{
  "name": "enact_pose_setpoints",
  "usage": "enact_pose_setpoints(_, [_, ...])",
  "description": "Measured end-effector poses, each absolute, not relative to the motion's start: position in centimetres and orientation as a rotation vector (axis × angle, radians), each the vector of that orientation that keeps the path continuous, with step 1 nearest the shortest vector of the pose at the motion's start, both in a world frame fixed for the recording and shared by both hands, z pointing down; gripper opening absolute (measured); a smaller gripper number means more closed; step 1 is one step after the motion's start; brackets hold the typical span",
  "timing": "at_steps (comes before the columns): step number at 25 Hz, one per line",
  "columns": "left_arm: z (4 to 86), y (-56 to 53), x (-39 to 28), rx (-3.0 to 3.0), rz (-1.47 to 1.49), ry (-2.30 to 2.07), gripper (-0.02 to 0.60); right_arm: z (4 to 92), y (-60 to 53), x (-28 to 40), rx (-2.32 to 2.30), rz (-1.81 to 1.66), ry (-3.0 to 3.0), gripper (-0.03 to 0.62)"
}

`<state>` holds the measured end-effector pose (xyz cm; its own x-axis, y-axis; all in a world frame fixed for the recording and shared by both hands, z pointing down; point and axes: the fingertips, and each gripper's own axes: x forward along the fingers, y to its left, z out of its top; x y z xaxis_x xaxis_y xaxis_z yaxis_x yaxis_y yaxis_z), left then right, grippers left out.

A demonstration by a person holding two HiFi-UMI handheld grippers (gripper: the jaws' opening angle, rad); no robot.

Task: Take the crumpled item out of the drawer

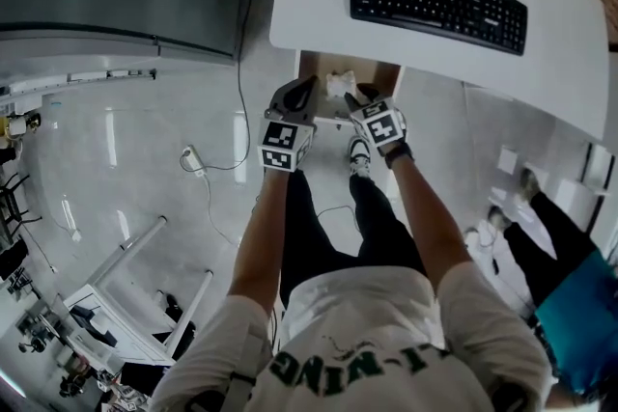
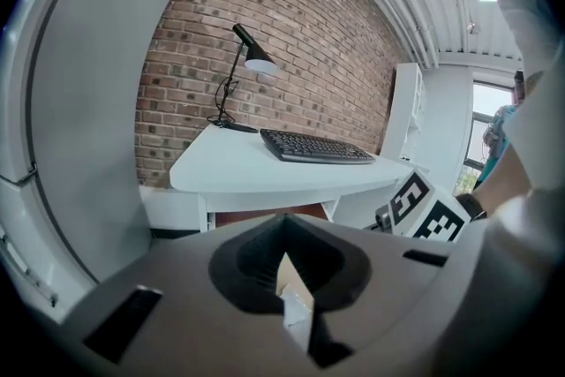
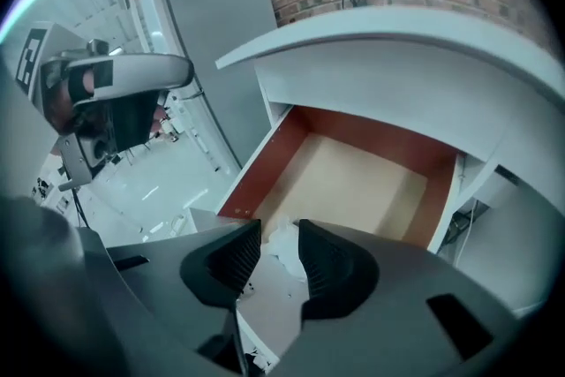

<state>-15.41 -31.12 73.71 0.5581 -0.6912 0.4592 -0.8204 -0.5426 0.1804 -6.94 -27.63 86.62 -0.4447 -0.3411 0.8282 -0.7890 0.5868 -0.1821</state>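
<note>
while the crumpled item (image 3: 283,246) lies at the near end of the drawer (image 3: 265,163), just inside its front panel, it is seen straight ahead of the right gripper (image 3: 278,225), framed in the gap between the two ribbed pads. the jaws are set narrowly apart, one to either side of the white wad; a firm pinch cannot be confirmed, so the gripper is judged to be not yet closed on it. beyond the tips, the bare tan floor of the drawer runs away under the desk (image 3: 397,40), and nothing else is seen inside.

off to the right gripper's left, the left gripper (image 2: 284,265) is found with its jaws brought together on a thin tan-and-white edge, judged to be the drawer's front corner, so the drawer is braced open.

the step in hand is judged to be the grasp. it would be done well if the tips were lowered until the wad sat deep between the pads, not at their ends, and the jaws were closed on its bulk, not on a loose fold that could tear or slip. the front panel just below the jaws should be cleared on the lift, which is best made straight back along the jaws.
</note>
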Motion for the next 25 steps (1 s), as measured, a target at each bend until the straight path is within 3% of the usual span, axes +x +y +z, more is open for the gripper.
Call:
enact_pose_setpoints(18, [79.6,-31.3,-16.7,2.444,0.504,-1.169,-0.005,98.7,-28.5,-9.0,0.639,0.675,-1.887,0.186])
enact_pose_setpoints(25, [80.3,-31.4,-16.9,2.459,0.46,-1.177,-0.005,101.8,-29.0,-8.5,0.596,0.61,-1.832,0.187])
